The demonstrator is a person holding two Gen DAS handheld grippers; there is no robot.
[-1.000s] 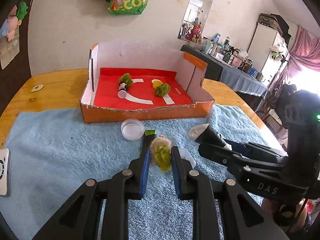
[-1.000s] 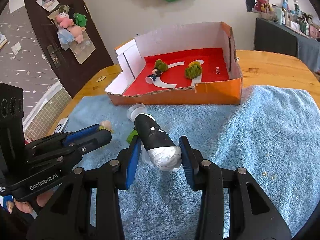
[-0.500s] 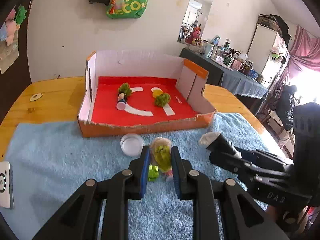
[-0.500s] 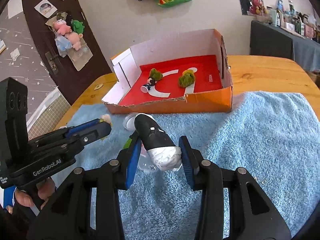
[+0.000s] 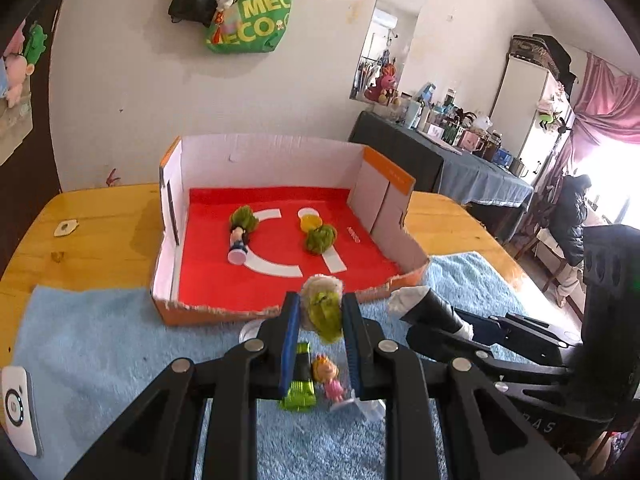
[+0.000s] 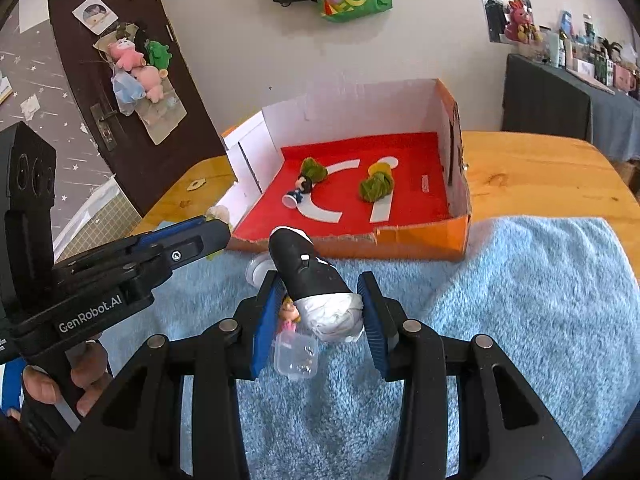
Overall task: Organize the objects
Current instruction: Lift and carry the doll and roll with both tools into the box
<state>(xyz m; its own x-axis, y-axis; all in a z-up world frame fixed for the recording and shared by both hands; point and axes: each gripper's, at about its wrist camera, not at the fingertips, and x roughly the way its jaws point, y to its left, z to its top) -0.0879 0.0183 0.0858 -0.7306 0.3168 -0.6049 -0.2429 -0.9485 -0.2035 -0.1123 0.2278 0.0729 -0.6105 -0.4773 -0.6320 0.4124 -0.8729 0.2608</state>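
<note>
My left gripper (image 5: pixel 320 320) is shut on a small doll with yellow-green hair (image 5: pixel 322 310), held above the blue towel (image 5: pixel 100 340) just before the box's torn front wall. My right gripper (image 6: pixel 320 312) is shut on a black tube with a white wrapped end (image 6: pixel 314 280), also lifted off the towel. The open cardboard box (image 5: pixel 216 314) has a red floor. On it lie a green-haired doll (image 5: pixel 240 228) and a green tuft beside a yellow disc (image 5: pixel 320 238). In the right wrist view the left gripper (image 6: pixel 208 232) comes in from the left.
Under the grippers on the towel lie a green toy car (image 5: pixel 300 384), a small pink doll (image 5: pixel 330 376), a clear plastic cup (image 6: pixel 296 356) and a round clear lid (image 6: pixel 258 270). A white device (image 5: pixel 16 412) sits at the towel's left edge. The wooden table (image 5: pixel 100 220) surrounds the box.
Both grippers have risen with their loads and come closer to the box. The toy car and the pink doll now show below the left gripper.
</note>
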